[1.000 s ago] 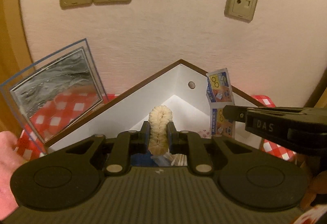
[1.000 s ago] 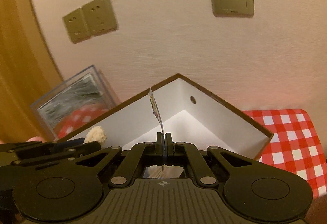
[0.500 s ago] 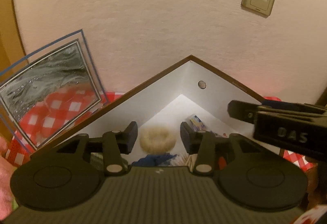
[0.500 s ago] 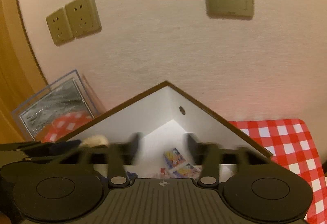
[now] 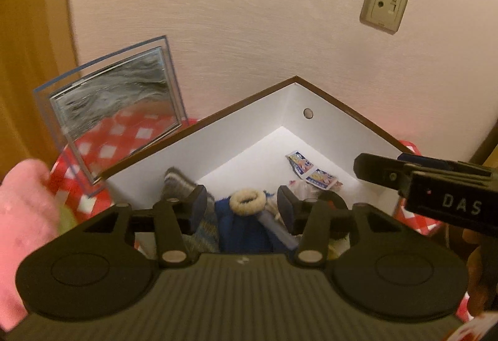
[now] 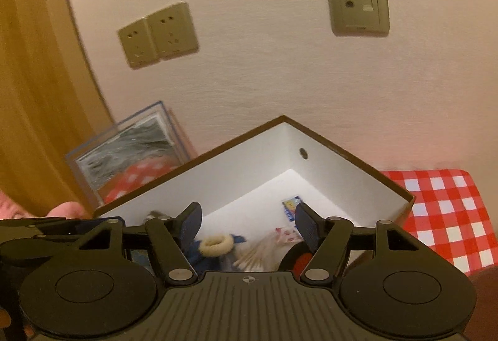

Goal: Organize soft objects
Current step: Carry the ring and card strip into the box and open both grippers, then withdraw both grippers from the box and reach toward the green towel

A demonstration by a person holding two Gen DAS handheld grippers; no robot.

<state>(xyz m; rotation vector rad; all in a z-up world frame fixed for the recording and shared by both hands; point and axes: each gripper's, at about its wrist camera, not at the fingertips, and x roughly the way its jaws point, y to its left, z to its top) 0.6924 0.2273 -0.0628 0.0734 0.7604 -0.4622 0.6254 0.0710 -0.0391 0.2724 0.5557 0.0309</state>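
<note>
- Both pairs of jaws stand spread with nothing pinched: the left gripper [image 5: 242, 204] is opening by a shade more, the right gripper [image 6: 248, 224] stands wide.
- Between and just beyond the left jaws, a cream fluffy hair tie [image 5: 248, 201] lies loose on a blue cloth [image 5: 241, 229] inside the white box [image 5: 236, 135]; no pad touches it.
- Ahead of the right jaws, a little toward the right finger, a small printed packet [image 6: 292, 207] lies on the box floor, free of the pads.
- Also in the box: a grey knitted piece [image 5: 176, 185] by the left gripper's left finger and a bundle of pale sticks [image 6: 253, 255] between the right jaws, low down.
- Step in hand, as I judge it: both items are dropped in, so this is the release and pull-out.
- Next move calls for lifting both grippers back over the near side of the box and finding another soft thing; none shows outside the box from here.
- Edges: the brown rim [image 6: 367, 168] rises ahead of both jaws, and the fingers sit low within the walls, so rise before moving sideways.
- Right gripper's finger reaches in at the right of the left view [image 5: 404, 174], close by; the two tools need to part without knocking.
- Beyond the left fingers a clear picture frame [image 5: 109, 110] leans at the wall, near the box; open checked tablecloth [image 6: 442, 213] lies to the right of the right jaws.
</note>
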